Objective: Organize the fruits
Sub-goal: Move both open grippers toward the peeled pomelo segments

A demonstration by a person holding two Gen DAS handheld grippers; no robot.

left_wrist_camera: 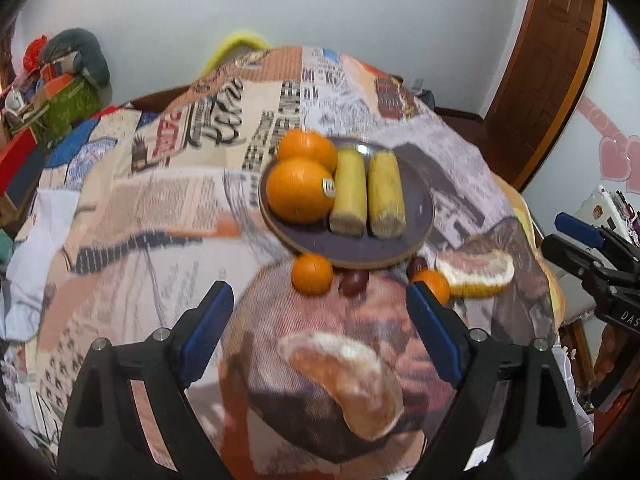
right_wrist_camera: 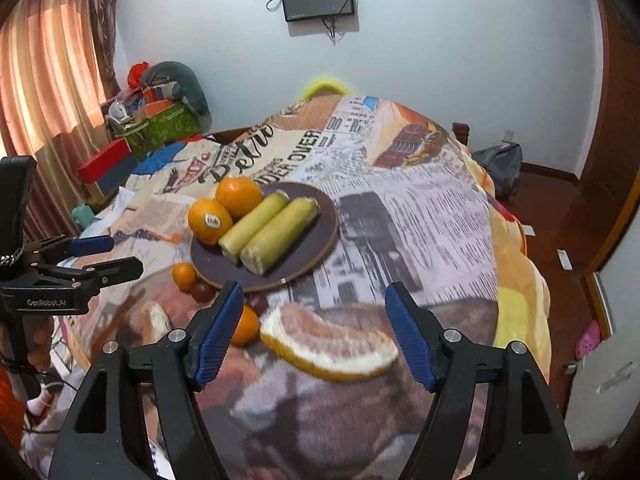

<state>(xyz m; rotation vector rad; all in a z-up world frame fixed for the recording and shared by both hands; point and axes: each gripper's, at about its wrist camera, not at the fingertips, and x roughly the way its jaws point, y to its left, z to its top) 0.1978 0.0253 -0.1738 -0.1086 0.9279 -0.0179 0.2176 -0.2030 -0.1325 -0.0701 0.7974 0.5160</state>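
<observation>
Fruit sits on the plate point(right_wrist_camera: 320, 236): two oranges point(right_wrist_camera: 210, 220) beside two cane sticks point(right_wrist_camera: 280, 234). My left claw point(left_wrist_camera: 320, 344) is wide over one pomelo slice point(left_wrist_camera: 352, 384). My right claw point(right_wrist_camera: 314, 336) is wide over another point(right_wrist_camera: 332, 344).

Soft daylight through the curtains point(right_wrist_camera: 44, 80); left view motion-blurred, fisheye edges bent and dark.
</observation>
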